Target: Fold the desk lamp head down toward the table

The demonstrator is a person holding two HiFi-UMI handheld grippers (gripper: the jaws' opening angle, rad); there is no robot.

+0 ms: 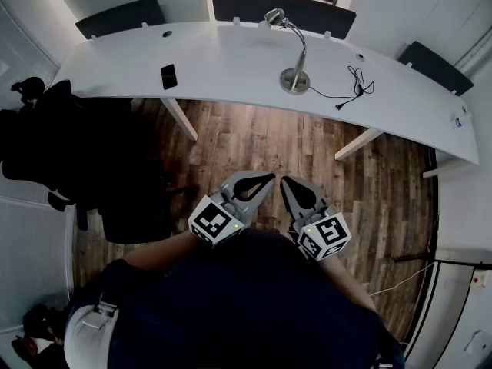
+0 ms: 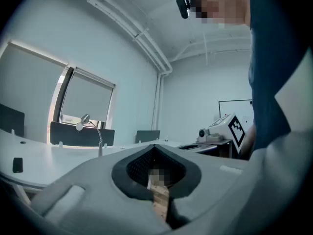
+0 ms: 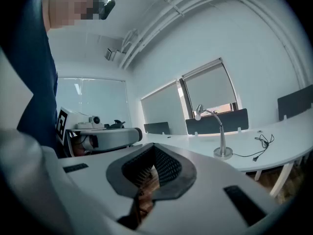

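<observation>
Presently we find both claws low before the person, side by side above the wooden floor (image 1: 261, 141). The left claw (image 1: 270, 177) has its jaws together with nothing between them, and so does the right claw (image 1: 284, 181). Open floor lies between them and the near edge of the white table (image 1: 231, 60), under which two slanted legs stand. On the table we count one lamp (image 1: 295, 78), upright on its round base with its head raised toward the far edge, well apart from both claws. One black cable (image 1: 355, 87) trails right of the base. One dark phone (image 1: 168, 76) lies to the left. Three dark panels (image 1: 121, 15) line the far edge. A dark chair (image 1: 77, 160) crowds the left side.
</observation>
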